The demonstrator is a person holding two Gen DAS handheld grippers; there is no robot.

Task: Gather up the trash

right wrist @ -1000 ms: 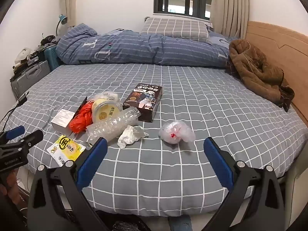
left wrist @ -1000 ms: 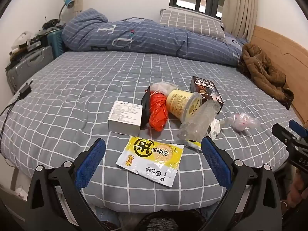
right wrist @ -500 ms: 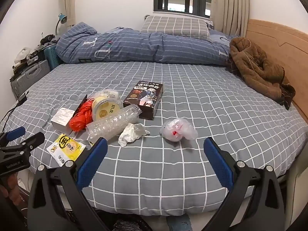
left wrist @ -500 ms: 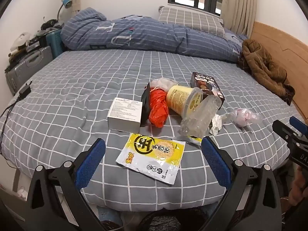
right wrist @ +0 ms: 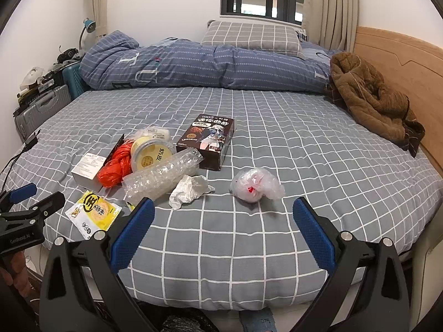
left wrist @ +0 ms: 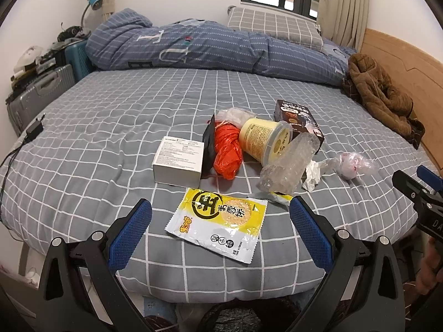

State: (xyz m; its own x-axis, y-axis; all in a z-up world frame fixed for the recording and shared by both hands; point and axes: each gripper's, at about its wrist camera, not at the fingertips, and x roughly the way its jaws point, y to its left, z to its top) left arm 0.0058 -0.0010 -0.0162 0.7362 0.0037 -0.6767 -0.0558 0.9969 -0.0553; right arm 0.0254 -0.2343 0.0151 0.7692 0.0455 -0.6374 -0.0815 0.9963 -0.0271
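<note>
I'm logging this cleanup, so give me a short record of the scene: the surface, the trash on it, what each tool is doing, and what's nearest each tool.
surface: bed with grey checked sheet
trash: yellow snack packet, white box, orange plastic bag, yellow tub, bubble wrap, dark carton, crumpled tissue, clear knotted bag
left tool: open, empty
right tool: open, empty
nearest left tool: yellow snack packet
nearest right tool: crumpled tissue, clear knotted bag

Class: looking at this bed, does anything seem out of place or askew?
Yes. A pile of litter sits on the bed: a yellow tub tipped on its side, a crumpled tissue, and a snack packet lying askew near the edge.
</note>
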